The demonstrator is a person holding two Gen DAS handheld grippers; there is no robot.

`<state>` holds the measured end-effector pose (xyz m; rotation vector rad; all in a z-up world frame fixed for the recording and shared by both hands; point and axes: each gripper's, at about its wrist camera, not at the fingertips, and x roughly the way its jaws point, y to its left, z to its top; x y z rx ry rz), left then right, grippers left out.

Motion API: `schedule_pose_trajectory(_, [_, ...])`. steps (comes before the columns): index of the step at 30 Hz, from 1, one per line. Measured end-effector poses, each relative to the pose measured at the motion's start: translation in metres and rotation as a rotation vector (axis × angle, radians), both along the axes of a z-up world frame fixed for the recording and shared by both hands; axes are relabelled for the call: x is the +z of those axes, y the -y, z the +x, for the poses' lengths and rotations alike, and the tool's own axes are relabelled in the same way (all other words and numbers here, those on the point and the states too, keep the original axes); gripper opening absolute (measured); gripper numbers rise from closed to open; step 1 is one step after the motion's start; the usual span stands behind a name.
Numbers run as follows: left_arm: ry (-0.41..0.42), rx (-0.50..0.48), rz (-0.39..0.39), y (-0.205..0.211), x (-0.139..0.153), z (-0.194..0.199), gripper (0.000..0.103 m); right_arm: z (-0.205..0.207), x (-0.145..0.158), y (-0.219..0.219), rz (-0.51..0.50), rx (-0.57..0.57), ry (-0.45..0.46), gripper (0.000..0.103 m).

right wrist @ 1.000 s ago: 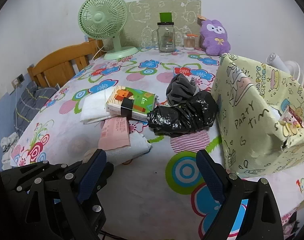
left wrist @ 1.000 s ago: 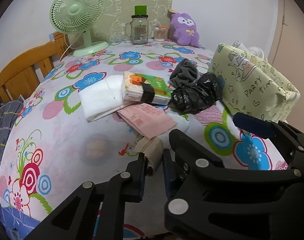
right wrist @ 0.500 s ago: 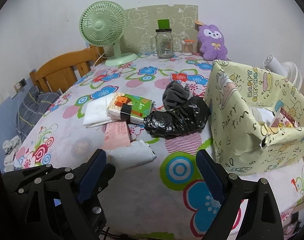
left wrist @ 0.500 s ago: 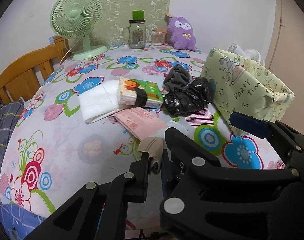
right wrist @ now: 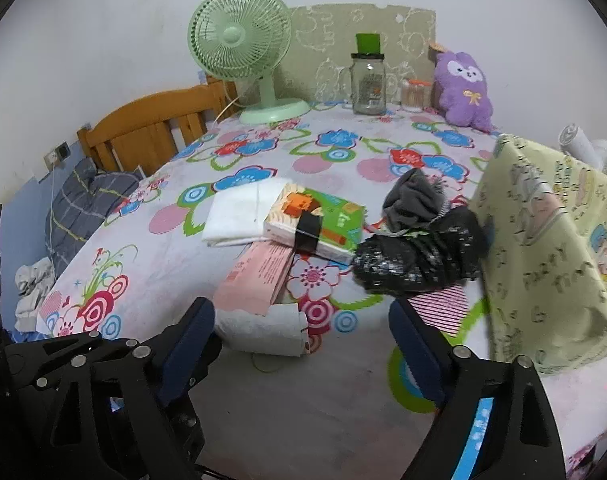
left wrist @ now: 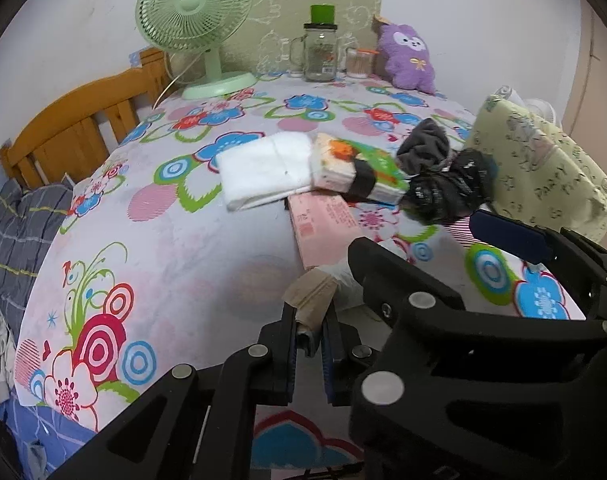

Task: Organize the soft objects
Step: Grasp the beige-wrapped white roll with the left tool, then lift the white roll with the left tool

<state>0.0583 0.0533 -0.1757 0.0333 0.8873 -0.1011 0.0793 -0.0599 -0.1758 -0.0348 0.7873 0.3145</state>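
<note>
Both views have shifted across the floral table [right wrist: 151,256]. Right gripper [right wrist: 303,340]: jaws wide, just narrowed slightly, nothing pressed between them. Left gripper [left wrist: 309,344]: clamped on the beige end of a white roll [left wrist: 315,296] near the table's front edge, under a pink packet [right wrist: 259,276].

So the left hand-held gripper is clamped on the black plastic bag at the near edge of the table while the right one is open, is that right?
Not quite. The left wrist view shows the left hand-held gripper clamped on a beige cloth, not the black plastic bag, which lies further back by the wrapped box. The right hand-held gripper is open.
</note>
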Motion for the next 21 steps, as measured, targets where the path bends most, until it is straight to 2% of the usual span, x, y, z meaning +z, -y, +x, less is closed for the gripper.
schedule_pose_trajectory(8, [-0.011,-0.010,-0.007,-0.012,-0.002,0.012,0.008,0.016,-0.003,-0.014,-0.003,0.004,-0.011,0.088])
schedule_pose_trajectory(12, [-0.019,-0.015,-0.013,-0.015,-0.002,0.020,0.008,0.026,-0.006,-0.020,-0.003,0.001,-0.033,0.083])
schedule_pose_trajectory(21, [-0.027,-0.029,-0.057,-0.011,-0.002,0.022,0.007,0.029,-0.008,-0.019,-0.019,-0.001,-0.045,0.083])
